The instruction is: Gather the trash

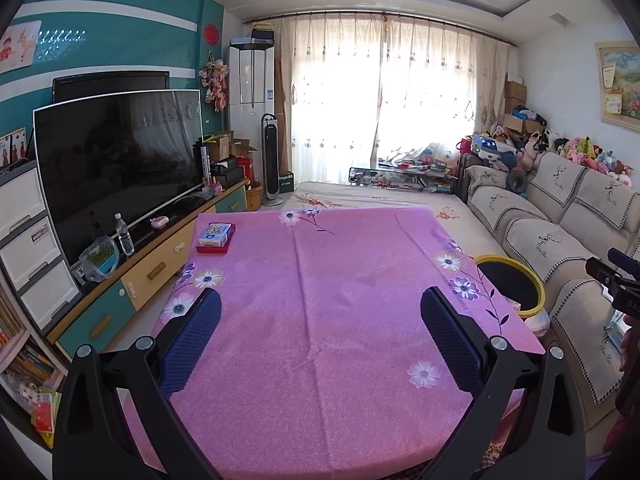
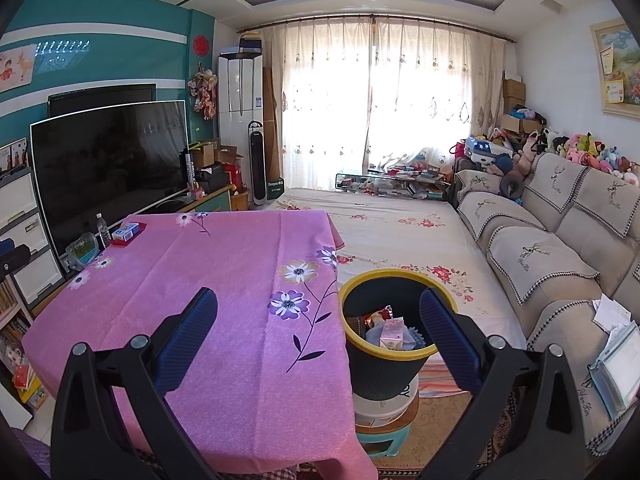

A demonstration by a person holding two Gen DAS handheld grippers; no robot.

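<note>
A black trash bin with a yellow rim (image 2: 384,350) stands on a stool beside the table's right edge; it holds several pieces of trash, among them a pink carton (image 2: 391,334). In the left wrist view the bin (image 1: 514,286) shows past the table's right side. My left gripper (image 1: 320,320) is open and empty above the pink flowered tablecloth (image 1: 320,280). My right gripper (image 2: 318,322) is open and empty, its right finger (image 2: 448,340) over the bin and its left finger over the tablecloth (image 2: 200,280). A small blue box on a red tray (image 1: 216,236) sits at the table's far left corner.
A beige sofa (image 2: 560,260) runs along the right. A TV (image 1: 116,164) on a low cabinet stands at the left, with a water bottle (image 1: 125,234) beside it. A floral mat (image 2: 392,220) lies beyond the table. The other gripper (image 1: 616,280) shows at the right edge.
</note>
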